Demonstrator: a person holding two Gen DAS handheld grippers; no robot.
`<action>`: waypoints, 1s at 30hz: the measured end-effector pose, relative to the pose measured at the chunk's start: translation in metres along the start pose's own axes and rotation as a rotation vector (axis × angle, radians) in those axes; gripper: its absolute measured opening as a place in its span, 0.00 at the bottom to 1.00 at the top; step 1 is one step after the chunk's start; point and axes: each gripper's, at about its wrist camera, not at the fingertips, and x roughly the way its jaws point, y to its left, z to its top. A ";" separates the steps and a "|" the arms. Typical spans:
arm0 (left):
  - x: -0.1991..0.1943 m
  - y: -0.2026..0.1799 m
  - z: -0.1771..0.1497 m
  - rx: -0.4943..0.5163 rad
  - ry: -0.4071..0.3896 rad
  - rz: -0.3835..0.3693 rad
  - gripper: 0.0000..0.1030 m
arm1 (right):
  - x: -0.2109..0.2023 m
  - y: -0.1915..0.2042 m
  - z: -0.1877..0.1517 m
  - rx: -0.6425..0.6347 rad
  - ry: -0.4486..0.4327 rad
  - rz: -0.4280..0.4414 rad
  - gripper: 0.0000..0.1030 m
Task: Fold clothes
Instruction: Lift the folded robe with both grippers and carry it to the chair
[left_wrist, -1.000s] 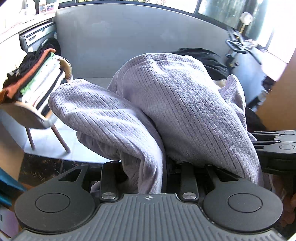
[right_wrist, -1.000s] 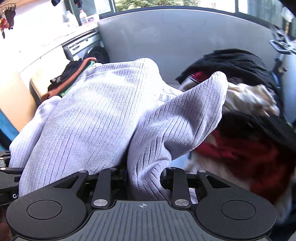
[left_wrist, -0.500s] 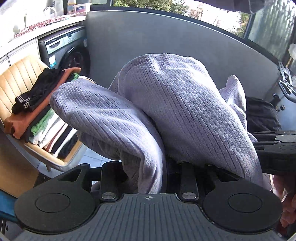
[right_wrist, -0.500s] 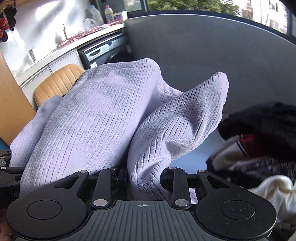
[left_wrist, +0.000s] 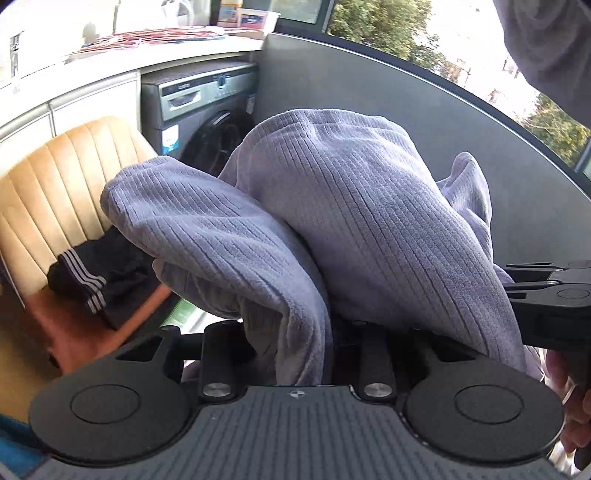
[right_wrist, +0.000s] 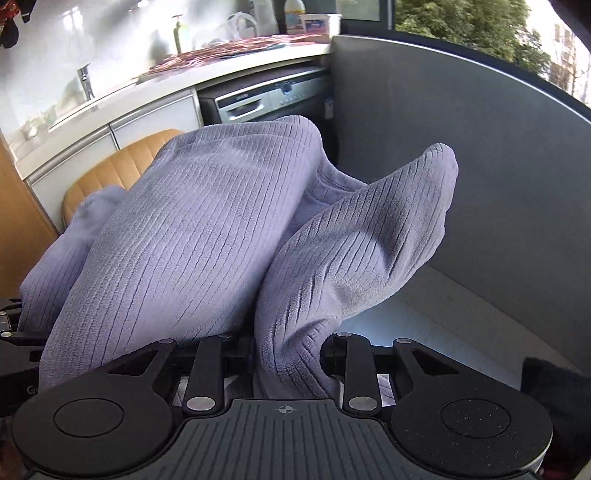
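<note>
Facing grey curved partition (left_wrist: 424, 110): left hand-held gripper (left_wrist: 295, 332) and right hand-held gripper (right_wrist: 288, 354) both clamping ribbed lavender fleece garment (left_wrist: 351, 221), bunching above tan chair (left_wrist: 55, 192).

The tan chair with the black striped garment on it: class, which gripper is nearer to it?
Left. The left gripper, clamping the lilac garment, sits beside the tan chair; the right gripper holds the same garment farther off.

Bright daylight from the windows (left_wrist: 480, 74) top right, blown out w/ glare on the countertop (right_wrist: 110, 92). Heavy fisheye bend at edges, bg a bit motion-blurred. Soft shadows in the purple sweater (left_wrist: 351, 221) folds.
</note>
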 end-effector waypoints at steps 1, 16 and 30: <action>0.005 0.013 0.011 -0.024 -0.008 0.021 0.31 | 0.014 0.009 0.018 -0.019 0.001 0.018 0.26; 0.086 0.188 0.096 -0.496 -0.064 0.404 0.31 | 0.224 0.220 0.193 -0.574 0.126 0.389 0.26; 0.192 0.238 0.076 -0.612 0.107 0.580 0.32 | 0.363 0.248 0.163 -0.808 0.275 0.486 0.26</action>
